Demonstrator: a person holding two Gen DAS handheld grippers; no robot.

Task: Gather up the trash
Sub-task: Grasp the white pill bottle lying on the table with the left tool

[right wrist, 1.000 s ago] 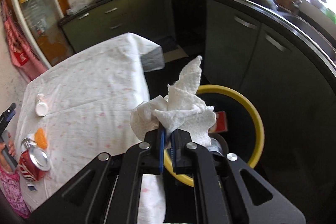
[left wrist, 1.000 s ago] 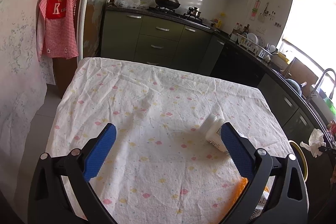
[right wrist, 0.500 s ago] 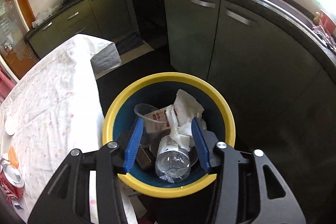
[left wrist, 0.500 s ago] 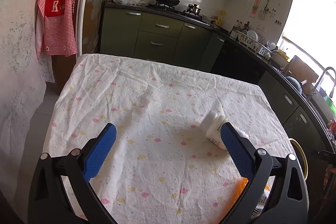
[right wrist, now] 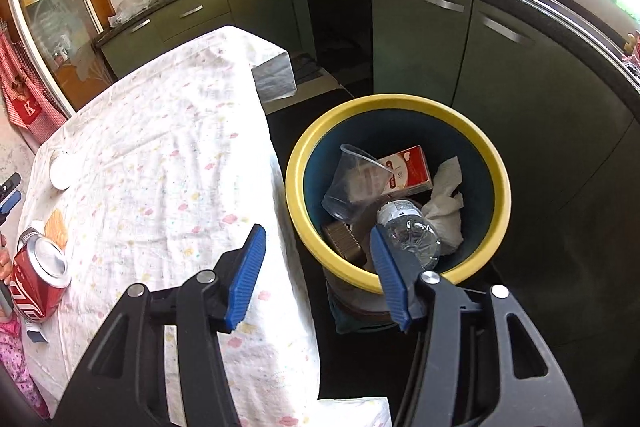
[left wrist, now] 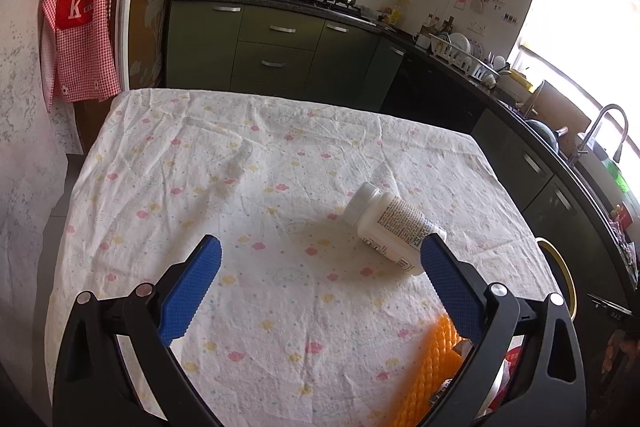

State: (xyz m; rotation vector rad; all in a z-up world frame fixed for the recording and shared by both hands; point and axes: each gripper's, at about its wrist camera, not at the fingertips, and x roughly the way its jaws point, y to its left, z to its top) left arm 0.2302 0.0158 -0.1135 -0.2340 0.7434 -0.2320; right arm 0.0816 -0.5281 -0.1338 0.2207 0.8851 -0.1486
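Tissue (right wrist: 444, 203) has left the right hand-held gripper (right wrist: 318, 267) since a second ago and now lies crumpled inside the bin; that gripper's blue fingers have spread wide with nothing between them. Left wrist view has also tipped slightly, so the table sits lower in frame than before.

Table (left wrist: 248, 187) under a spotted white cloth fills most of the left view; its near edge is hidden behind the gripper body. Yellow-rimmed bin (right wrist: 496, 163) stands on the floor just beside the table's edge, near rim partly covered by the right gripper's finger. In it: tissue against the far-right wall, clear plastic cup (right wrist: 352, 183) tilted, red-and-white carton (right wrist: 412, 171) behind it, clear bottle (right wrist: 412, 231) partly behind the finger, and a brown item lower left, too hidden to identify.

Left hand-held gripper (left wrist: 320, 267) hovers over the table, fingers wide apart, holding nothing. White pill bottle (left wrist: 390, 223) lies on its side, base end just behind the right fingertip. Red soda can (right wrist: 38, 277) sits at the table's near corner in the right view, tilted. Orange mesh piece (left wrist: 432, 367) is cut off at the bottom edge.
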